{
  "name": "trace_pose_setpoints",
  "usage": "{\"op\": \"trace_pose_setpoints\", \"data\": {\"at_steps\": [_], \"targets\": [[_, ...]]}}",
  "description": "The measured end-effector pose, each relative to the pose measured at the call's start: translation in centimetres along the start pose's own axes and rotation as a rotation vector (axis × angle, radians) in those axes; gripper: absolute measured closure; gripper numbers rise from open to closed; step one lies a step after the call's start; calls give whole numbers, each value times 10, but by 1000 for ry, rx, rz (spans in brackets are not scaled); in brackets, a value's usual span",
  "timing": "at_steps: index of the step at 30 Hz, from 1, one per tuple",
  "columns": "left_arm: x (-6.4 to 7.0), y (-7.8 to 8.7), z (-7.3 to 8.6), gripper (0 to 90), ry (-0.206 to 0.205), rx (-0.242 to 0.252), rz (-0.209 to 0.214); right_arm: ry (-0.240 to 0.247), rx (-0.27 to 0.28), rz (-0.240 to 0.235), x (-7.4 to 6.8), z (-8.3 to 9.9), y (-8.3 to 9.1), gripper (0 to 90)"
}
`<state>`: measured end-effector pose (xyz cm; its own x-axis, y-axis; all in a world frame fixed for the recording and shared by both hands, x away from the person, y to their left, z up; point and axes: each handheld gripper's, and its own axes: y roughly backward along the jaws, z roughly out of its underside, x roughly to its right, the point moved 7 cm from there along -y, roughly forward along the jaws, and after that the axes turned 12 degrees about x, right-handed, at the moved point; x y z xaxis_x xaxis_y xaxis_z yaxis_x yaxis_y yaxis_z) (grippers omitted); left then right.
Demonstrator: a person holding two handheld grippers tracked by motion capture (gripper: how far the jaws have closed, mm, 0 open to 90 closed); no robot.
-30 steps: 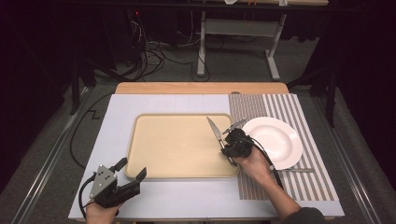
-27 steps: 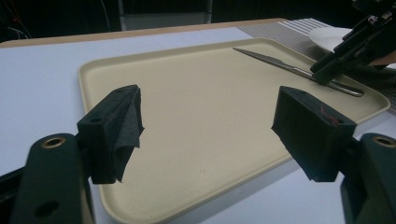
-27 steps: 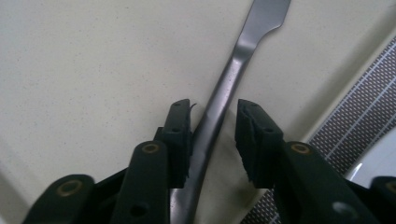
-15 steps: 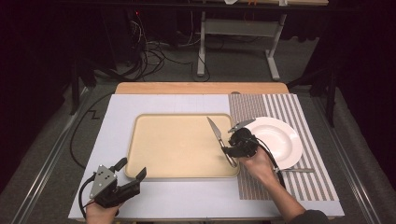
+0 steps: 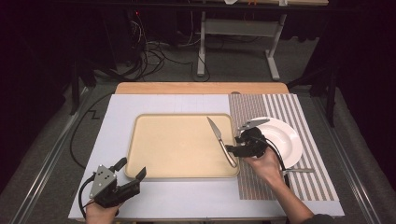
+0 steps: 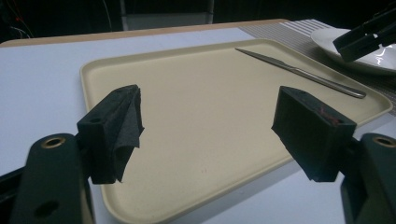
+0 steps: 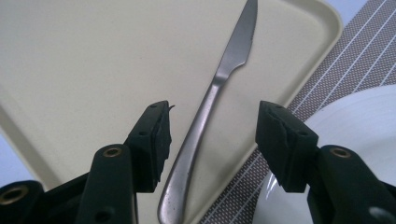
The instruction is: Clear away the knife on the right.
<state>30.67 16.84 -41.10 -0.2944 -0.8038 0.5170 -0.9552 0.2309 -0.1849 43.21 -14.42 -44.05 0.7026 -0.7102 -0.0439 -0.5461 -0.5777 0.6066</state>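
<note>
Knife (image 7: 212, 100) first: a plain metal table knife, lying flat on the beige tray (image 5: 177, 144) along the tray's right side. In the high view the knife (image 5: 221, 141) runs from about 11 o'clock at its tip to 5 o'clock at its handle end, the handle close to the tray's right rim. My right gripper (image 5: 246, 145) sits at the knife's 3 o'clock, over the tray's right edge. Looking along that gripper's own view, my right gripper (image 7: 212, 144) has its jaws spread wide, one on either side of the handle, and neither pad touches the metal; the blade points away toward 12 o'clock. At 4 o'clock in that view lies the white plate (image 7: 355, 140) on the striped placemat (image 7: 359, 51).

In the high view the plate (image 5: 287, 137) rests on the placemat (image 5: 303, 182), just beside the tray at its 3 o'clock. A second metal utensil (image 5: 299, 170) lies on the placemat at the plate's 6 o'clock, partly hidden by my hand, so I cannot tell which kind it is.

My left gripper (image 5: 122, 179) is well apart from the knife, at the tray's 7 o'clock corner over the white table cover (image 5: 93, 135). In its own view my left gripper (image 6: 205, 135) has its jaws wide apart with nothing between them, and the knife (image 6: 299, 72) shows far off at 1 o'clock.
</note>
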Motion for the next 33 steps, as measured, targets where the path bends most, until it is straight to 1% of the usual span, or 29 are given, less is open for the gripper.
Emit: {"op": "trace_pose_setpoints", "data": {"at_steps": [1,2,4,6,7,11,13,14,15,17,18,20,22,23,24,28,33], "targets": [[0,0,0,249,0,0,0,0,0,0,0,0,0,464],[0,0,0,249,0,0,-1,4,18,-11,0,-1,4,466],[0,0,0,249,-1,2,-1,5,28,-18,1,0,8,470],[0,0,0,249,-1,1,-1,6,34,-18,1,0,10,471],[0,0,0,249,-1,1,-1,1,48,-21,1,2,13,468],[0,0,0,249,-3,1,-2,4,59,-21,2,3,17,465],[0,0,0,250,-2,3,-2,8,64,-14,3,4,20,455],[0,0,0,249,-1,3,-2,8,81,-14,4,5,23,447],[0,0,0,249,-2,2,-2,8,81,-14,4,5,23,447],[0,0,0,249,-3,2,-2,0,90,-5,6,7,28,429],[0,0,0,249,-2,2,-3,6,96,-2,7,8,30,422],[0,0,0,249,-2,4,-3,4,101,0,8,9,32,416],[0,0,0,249,-3,2,-3,1,120,15,12,11,38,393],[0,0,0,249,-3,2,-3,1,120,15,12,11,38,393],[0,0,0,249,-3,2,-4,0,129,27,15,13,41,383],[-1,0,0,249,-3,4,-6,-13,140,33,19,16,45,380],[-1,0,-1,249,0,7,-9,-10,150,40,22,18,50,373]]}}
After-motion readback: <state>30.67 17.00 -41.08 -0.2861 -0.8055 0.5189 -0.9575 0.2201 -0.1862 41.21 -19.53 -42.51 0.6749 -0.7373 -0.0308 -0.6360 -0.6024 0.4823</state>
